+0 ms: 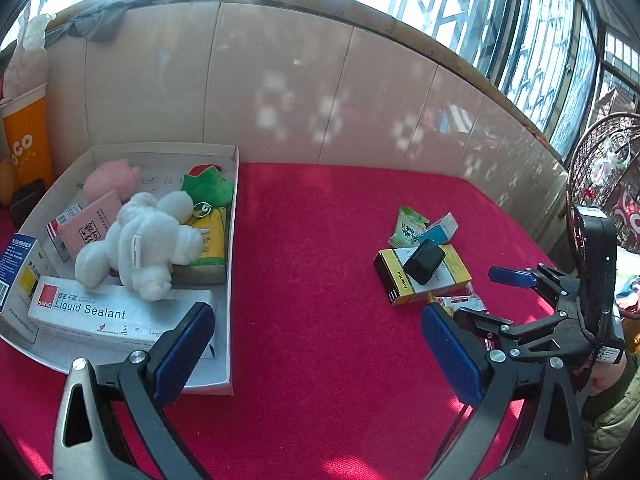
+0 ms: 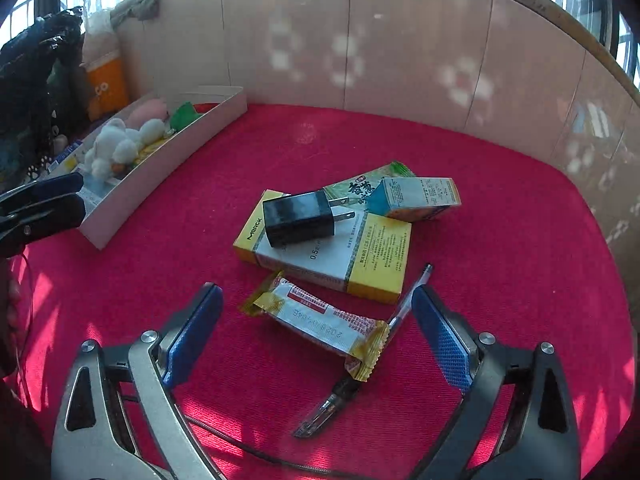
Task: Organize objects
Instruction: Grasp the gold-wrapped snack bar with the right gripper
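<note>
On the red cloth (image 2: pixel 500 240): one charger (image 2: pixel 298 216) atop one yellow box (image 2: pixel 360 264), one snack bar (image 2: pixel 324 320), one pen (image 2: pixel 400 308)
Tray (image 1: pixel 234 240): three soft toys
Left gripper (image 1: pixel 316 344): jaws spread, empty
Right gripper (image 2: pixel 316 340): jaws spread around snack bar, not touching

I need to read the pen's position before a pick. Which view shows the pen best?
The right wrist view: the pen lies in the open on the red cloth, partly under the snack wrapper. In the left wrist view the right gripper hides it.
</note>
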{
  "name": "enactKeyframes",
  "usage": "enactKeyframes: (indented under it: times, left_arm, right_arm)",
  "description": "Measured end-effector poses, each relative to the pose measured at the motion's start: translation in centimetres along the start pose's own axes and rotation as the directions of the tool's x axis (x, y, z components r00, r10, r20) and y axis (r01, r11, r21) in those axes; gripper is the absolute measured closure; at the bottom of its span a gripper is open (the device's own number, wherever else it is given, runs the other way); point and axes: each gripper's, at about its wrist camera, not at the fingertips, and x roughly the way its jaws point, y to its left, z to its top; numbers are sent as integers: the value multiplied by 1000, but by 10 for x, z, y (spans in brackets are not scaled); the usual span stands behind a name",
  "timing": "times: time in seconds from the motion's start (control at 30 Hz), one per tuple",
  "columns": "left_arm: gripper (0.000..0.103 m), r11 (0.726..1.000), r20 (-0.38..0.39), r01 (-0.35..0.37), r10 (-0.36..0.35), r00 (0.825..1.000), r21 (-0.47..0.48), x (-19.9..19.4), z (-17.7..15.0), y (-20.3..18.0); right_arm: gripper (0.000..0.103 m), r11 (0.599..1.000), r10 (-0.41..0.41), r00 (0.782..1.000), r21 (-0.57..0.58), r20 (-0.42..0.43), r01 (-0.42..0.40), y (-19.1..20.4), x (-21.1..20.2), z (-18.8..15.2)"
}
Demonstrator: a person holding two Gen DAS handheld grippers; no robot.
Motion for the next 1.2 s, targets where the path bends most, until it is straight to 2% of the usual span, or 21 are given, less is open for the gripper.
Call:
enactKeyframes:
  times: [0.23,0.3,0.33,0.4,0.47,0.53,0.57,0.7,0.8,0.9,1.03,1.1,1.2]
  left_arm:
    - [0,1000,-13,13,-13,1000,-16,5,-2,3]
    - [0,1000,-17,17,-17,1000,-15,5,-3,3]
    - [0,1000,-16,17,-17,1000,-13,5,-4,2]
    - [0,1000,-12,19,-19,1000,-14,4,-4,3]
    - [0,1000,-11,21,-21,1000,-20,4,-4,4]
    - [0,999,-14,22,-23,1000,-24,5,-4,4]
    - [0,999,-17,25,-25,1000,-24,5,-5,3]
    - [0,999,-13,36,-36,999,-10,6,-4,1]
    - [0,999,15,50,-50,999,17,7,-2,-5]
    - [0,995,39,71,-74,996,68,12,1,-16]
    - [0,988,24,97,-101,995,124,25,10,-31]
    - [0,984,18,95,-99,995,152,32,15,-39]
    - [0,978,-1,107,-109,994,177,42,22,-48]
  right_arm:
    - [12,983,52,991,-169,-120,-72,10,28,4]
    - [18,979,47,985,-189,-166,-79,10,40,7]
    - [20,979,74,983,-174,-167,-103,8,41,9]
    - [29,979,103,979,-155,-176,-131,6,42,12]
    - [59,976,111,979,-168,-173,-140,10,36,12]
    - [71,974,112,978,-178,-177,-143,15,31,8]
    - [72,973,115,978,-177,-174,-146,16,27,6]
    - [73,979,159,984,-115,-77,-167,15,0,-3]
    - [73,981,192,980,-6,41,-192,1,-33,-11]
    - [73,971,163,973,151,167,-188,-26,-61,-24]
    - [73,901,86,947,382,309,-207,-66,-78,-51]
    - [73,861,72,944,457,322,-222,-82,-76,-62]
    - [73,831,78,944,501,321,-240,-93,-71,-72]
